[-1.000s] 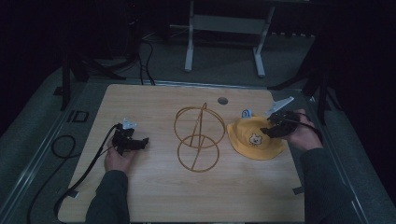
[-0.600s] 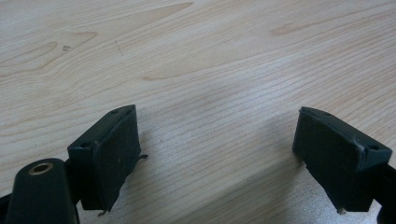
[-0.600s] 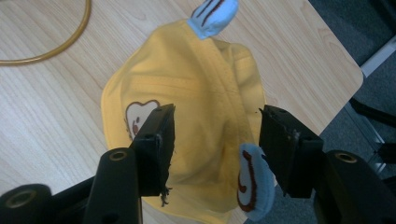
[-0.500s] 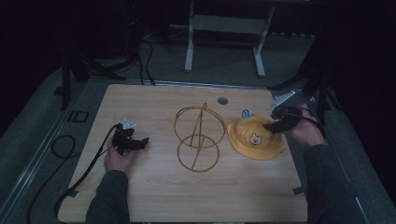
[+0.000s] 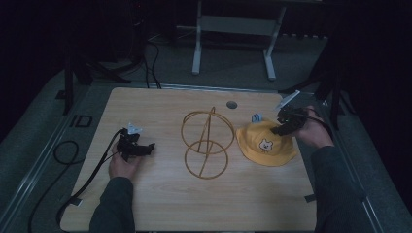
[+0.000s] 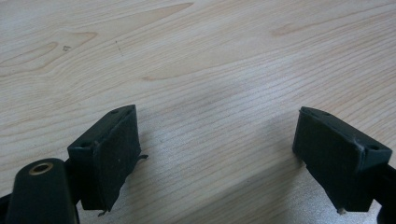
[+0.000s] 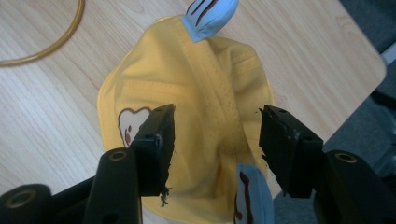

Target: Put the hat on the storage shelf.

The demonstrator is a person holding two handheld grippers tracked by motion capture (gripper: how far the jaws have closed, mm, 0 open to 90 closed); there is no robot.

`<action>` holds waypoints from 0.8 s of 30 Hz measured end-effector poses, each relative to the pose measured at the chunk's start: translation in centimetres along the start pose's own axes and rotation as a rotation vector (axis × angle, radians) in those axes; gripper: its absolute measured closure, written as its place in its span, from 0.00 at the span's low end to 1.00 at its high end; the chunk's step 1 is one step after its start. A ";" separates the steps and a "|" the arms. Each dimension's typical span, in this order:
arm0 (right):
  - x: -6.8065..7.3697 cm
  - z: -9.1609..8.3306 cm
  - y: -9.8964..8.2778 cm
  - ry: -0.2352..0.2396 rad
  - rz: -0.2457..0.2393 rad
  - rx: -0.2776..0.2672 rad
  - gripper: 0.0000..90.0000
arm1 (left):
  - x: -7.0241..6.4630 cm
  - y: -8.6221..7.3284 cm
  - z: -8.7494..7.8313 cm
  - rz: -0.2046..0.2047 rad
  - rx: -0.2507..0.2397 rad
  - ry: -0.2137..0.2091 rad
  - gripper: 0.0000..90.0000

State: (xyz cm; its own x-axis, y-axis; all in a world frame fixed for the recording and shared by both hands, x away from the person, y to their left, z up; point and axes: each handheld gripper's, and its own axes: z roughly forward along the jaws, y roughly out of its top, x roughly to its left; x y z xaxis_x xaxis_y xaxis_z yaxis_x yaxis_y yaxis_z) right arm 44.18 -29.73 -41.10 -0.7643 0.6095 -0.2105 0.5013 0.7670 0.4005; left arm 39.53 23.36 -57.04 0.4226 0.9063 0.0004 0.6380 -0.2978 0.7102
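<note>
Grasping comes next, by the look of it: the right tool (image 5: 282, 127) hangs over the soft yellow cloth child's hat with a bear face patch and two small blue ears (image 5: 265, 144), which lies flat on the pale wooden desk (image 5: 160, 104) at centre right of the high view, just beside the gold wire stand made of two rings and a slanted rod (image 5: 206, 142). In the right gripper view the right tool (image 7: 215, 135) stands wide, its jaws straddling the raised seam along the hat's (image 7: 205, 107) crown, nothing between them.

To do this well, I would bring the tool straight down until both pads press into the cloth on either side of that seam, then close slowly, so a good fold of fabric gathers rather than only a thin top layer. The blue ear at the bottom of that view sits close to one jaw; keeping clear of it should avoid a lopsided hold. A limp hat will sag once lifted, so the pinch wants to sit near the crown's middle.

At lower left of the high view, the left tool (image 5: 137, 147) rests low over bare desk, well apart from the hat. Its own view shows the left tool (image 6: 215, 154) spread wide and empty.
</note>
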 end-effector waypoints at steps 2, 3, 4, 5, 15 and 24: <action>-0.2 0.4 0.2 0.003 0.003 0.014 0.49 | 0.0 0.0 0.0 -0.001 0.000 0.000 0.16; -0.2 0.6 0.3 0.004 0.004 0.023 0.48 | 0.0 0.0 0.0 -0.001 0.000 -0.001 0.16; -0.2 0.6 0.3 0.004 0.004 0.023 0.48 | 0.0 0.0 0.0 -0.001 0.000 -0.001 0.16; -0.2 0.7 0.4 0.007 0.007 0.030 0.48 | 0.0 0.0 0.0 -0.001 0.000 -0.001 0.16; -0.9 2.8 0.7 0.040 0.016 0.084 0.55 | 0.0 0.0 0.0 -0.002 0.001 0.001 0.16; -0.9 3.0 1.1 0.085 -0.003 0.079 0.80 | 0.0 0.0 0.0 -0.002 0.001 0.000 0.16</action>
State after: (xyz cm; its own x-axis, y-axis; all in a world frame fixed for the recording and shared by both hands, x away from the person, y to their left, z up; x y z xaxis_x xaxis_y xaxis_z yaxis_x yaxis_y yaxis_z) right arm 46.61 -28.84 -43.15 -0.7957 0.5908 -0.1335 0.5272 0.7840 0.3276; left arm 39.58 23.33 -57.04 0.4213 0.9069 -0.0010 0.6393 -0.2962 0.7096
